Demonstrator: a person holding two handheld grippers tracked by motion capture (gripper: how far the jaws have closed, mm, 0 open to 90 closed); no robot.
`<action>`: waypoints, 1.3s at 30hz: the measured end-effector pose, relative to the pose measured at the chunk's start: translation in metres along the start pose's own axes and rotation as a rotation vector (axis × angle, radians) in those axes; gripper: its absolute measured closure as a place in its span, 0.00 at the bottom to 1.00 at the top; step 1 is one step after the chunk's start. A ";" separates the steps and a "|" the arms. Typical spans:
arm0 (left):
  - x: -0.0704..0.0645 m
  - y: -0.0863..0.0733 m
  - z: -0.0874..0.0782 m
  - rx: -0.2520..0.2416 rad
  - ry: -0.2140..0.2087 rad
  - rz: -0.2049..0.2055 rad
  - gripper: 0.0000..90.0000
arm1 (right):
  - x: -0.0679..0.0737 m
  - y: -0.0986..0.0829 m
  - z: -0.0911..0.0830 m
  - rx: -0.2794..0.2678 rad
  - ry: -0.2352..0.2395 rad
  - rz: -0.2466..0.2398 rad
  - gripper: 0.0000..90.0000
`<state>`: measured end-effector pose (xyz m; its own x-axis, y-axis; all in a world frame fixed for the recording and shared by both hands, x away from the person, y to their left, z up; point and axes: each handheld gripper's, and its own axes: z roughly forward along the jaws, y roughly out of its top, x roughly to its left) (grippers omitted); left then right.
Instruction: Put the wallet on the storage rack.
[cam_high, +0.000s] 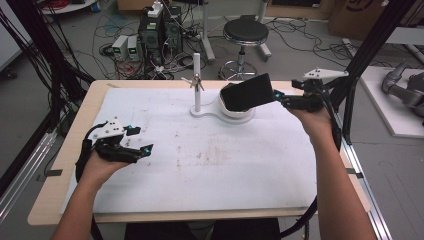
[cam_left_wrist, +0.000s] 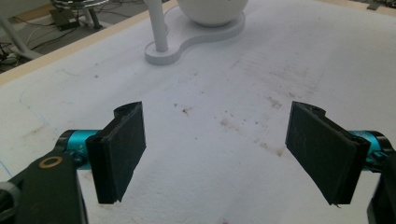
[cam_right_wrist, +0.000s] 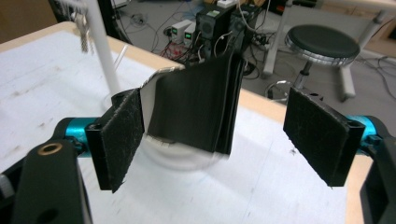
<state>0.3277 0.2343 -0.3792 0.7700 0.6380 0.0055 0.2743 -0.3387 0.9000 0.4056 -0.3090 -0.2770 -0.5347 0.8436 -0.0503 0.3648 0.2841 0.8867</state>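
In the high view, a wooden-edged desk (cam_high: 60, 165) carries a white padded mat (cam_high: 210, 165) with faint brown stains. Toward its far edge stands a white stand base (cam_high: 202, 111) with a thin upright white post (cam_high: 197, 75), and beside it a round white bowl (cam_high: 235, 112). A flat black rectangular wallet (cam_high: 248, 92) sits tilted on that bowl, leaning up and to the right. The right tongs (cam_high: 281, 98) are held just at the wallet's right edge, raised off the mat; from this angle I cannot tell whether they touch it. The left tongs (cam_high: 142, 142) hover low over the left part of the mat, well apart from the bowl and wallet, with their tips spread.

In the left gripper view, the left tongs (cam_left_wrist: 217, 154) stand wide apart over bare stained mat (cam_left_wrist: 224, 93), gripping nothing. The stand base (cam_left_wrist: 187, 42) and the bowl (cam_left_wrist: 212, 11) lie ahead near the top.

In the right gripper view, the right tongs (cam_right_wrist: 219, 135) are spread wide. The wallet (cam_right_wrist: 196, 107) stands between them, close against the left pad and clear of the right one, so it is not clamped. It rests on the bowl (cam_right_wrist: 177, 156), with the post (cam_right_wrist: 102, 46) behind.
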 end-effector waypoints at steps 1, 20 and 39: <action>0.000 0.000 0.000 0.001 -0.006 -0.005 0.22 | 0.002 -0.008 -0.004 -0.021 0.008 0.006 0.23; 0.004 -0.002 -0.004 -0.116 0.013 -0.028 0.22 | 0.041 -0.097 -0.018 -0.157 0.110 0.013 0.23; -0.002 -0.004 0.002 -0.101 -0.020 -0.007 0.22 | 0.043 -0.117 -0.012 -0.119 0.096 0.005 0.22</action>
<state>0.3266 0.2330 -0.3839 0.7800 0.6257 -0.0086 0.2211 -0.2627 0.9392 0.3310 -0.3117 -0.3770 -0.6055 0.7958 -0.0071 0.2778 0.2197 0.9352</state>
